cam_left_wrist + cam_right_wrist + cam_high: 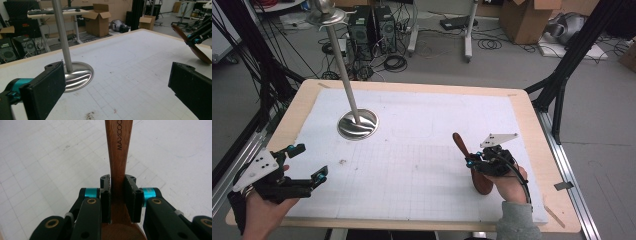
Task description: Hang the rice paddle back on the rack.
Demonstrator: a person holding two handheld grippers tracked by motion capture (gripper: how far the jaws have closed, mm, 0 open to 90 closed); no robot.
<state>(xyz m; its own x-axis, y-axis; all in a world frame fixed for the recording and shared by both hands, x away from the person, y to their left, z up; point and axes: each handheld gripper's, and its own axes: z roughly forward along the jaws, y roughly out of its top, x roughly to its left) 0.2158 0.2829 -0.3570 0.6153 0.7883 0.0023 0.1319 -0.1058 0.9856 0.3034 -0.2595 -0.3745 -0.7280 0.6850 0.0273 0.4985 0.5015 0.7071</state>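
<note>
A brown wooden spoon (472, 162) is held at the right side of the white gridded mat (422, 150), its handle pointing up and away. My right gripper (472, 161) is shut on the spoon's neck; in the right gripper view both pads press the wooden handle (117, 157), printed MAXCOOK, just above the bowl. My left gripper (309, 162) stands open near the mat's front left corner, its wide-apart pads (47, 87) holding nothing. The left gripper view also catches the spoon (192, 46) at far right. A metal stand with round base (357, 124) rises at the mat's left.
The stand's tall pole (343, 65) leans toward the camera and carries a small dish on top. The mat lies on a wooden table (539, 150). Black frame legs, cables, computer cases and cardboard boxes (524, 20) sit on the floor beyond.
</note>
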